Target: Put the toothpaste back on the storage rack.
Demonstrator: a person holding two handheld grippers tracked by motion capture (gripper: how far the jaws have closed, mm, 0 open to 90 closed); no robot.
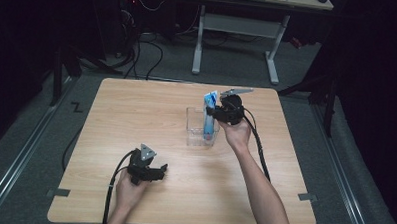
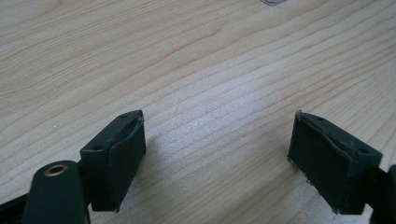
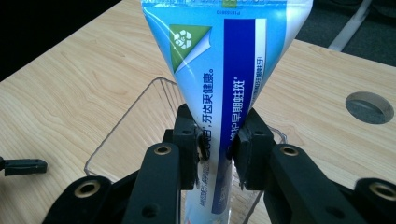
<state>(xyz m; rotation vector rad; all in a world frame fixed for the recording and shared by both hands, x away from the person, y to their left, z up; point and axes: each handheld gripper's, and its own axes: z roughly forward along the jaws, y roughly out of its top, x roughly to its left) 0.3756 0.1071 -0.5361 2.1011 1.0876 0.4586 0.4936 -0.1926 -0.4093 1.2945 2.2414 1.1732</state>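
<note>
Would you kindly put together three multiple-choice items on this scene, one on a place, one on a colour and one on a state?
1. Where does the lower end of the toothpaste tube sit?
A. inside the clear plastic container
B. flat on the wooden table
C. on the floor

2. What is the tube's main colour?
A. red
B. blue
C. yellow

3. How do the jaws of the left gripper stand?
A. closed on the tube
B. closed on nothing
C. apart, with nothing between them

Answers: 1 A, the tube stands upright in the container; 2 B, the right gripper view shows blue print with a green corner; 3 C, the left gripper view shows bare wood between them, while the right gripper clamps the tube.
</note>
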